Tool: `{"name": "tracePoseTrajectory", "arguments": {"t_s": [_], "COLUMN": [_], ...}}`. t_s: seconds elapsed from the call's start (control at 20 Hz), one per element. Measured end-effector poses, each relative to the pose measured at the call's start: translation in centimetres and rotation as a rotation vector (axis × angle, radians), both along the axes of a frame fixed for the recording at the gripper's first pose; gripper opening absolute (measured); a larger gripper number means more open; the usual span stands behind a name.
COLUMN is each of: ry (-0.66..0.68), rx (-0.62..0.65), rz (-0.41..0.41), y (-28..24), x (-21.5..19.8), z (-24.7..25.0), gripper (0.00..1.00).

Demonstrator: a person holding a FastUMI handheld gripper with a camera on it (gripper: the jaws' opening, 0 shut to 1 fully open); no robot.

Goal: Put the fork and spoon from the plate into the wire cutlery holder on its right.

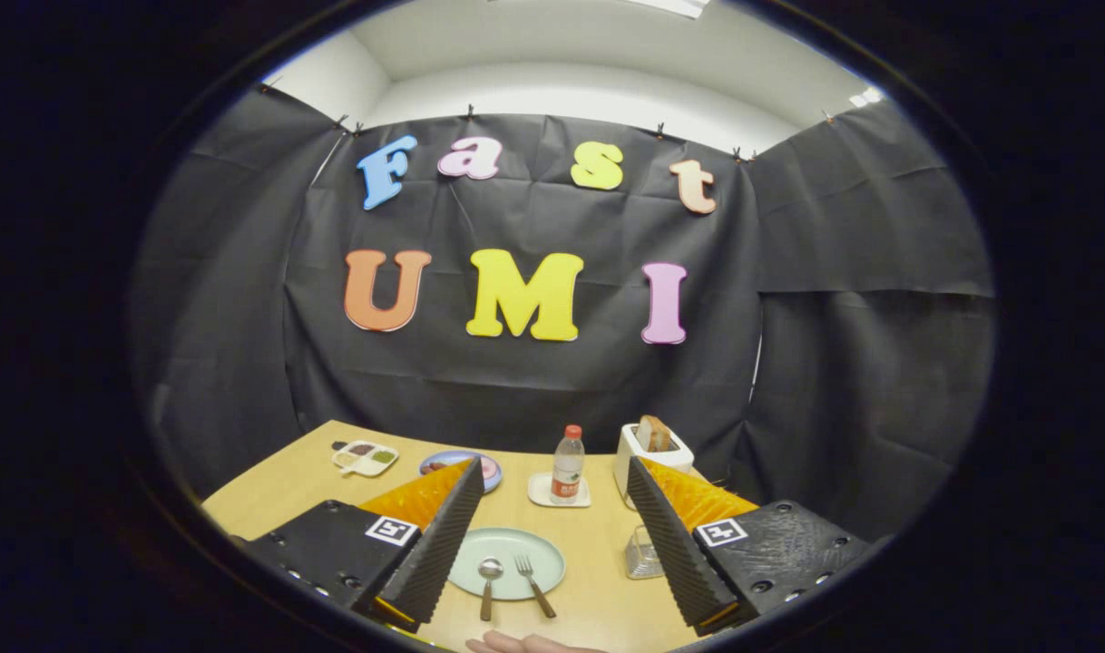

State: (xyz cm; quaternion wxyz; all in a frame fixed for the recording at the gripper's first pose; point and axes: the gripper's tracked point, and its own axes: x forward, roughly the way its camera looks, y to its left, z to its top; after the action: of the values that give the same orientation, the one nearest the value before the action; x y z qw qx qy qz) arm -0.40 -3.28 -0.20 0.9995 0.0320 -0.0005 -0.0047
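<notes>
Spoon (489,580) and fork (535,584) lie side by side on the pale green plate (545,551), untouched; the gripper (549,537) hovers above, fingers spread and empty. Next: descend onto one handle. Wire cutlery holder (642,553) waits just right.

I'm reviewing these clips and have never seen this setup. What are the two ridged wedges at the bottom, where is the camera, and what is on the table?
The wedges are the two fingers of a hand-held tool; the camera rides on it and looks forward along them. They stand wide apart and hold nothing. Between them on the wooden table lies a pale green plate with a spoon and fork. The wire cutlery holder sits right of it, partly behind a finger. Beyond are a bottle, a toaster and small dishes. A person's hand rests at the near edge.
</notes>
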Motion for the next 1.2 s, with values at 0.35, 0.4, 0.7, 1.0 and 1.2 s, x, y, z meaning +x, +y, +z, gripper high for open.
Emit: {"name": "tracePoseTrajectory", "arguments": {"t_s": [0.35, 0.4, 0.7, 1.0, 1.2], "ry": [0.055, 0.068, 0.294, 0.550, 0.670], "rx": [0.004, -0.003, -0.030, -0.090, -0.150], "rz": [0.034, 0.049, 0.157, 0.223, 0.253], "y": [0.1, 0.3, 1.2, 1.6, 1.5], "x": [1.2, 1.6, 4.6, 6.8, 7.9], "z": [-2.0, -2.5, -10.6, -21.5, -26.8], "gripper": [0.95, 0.95, 0.96, 0.95, 0.92]}}
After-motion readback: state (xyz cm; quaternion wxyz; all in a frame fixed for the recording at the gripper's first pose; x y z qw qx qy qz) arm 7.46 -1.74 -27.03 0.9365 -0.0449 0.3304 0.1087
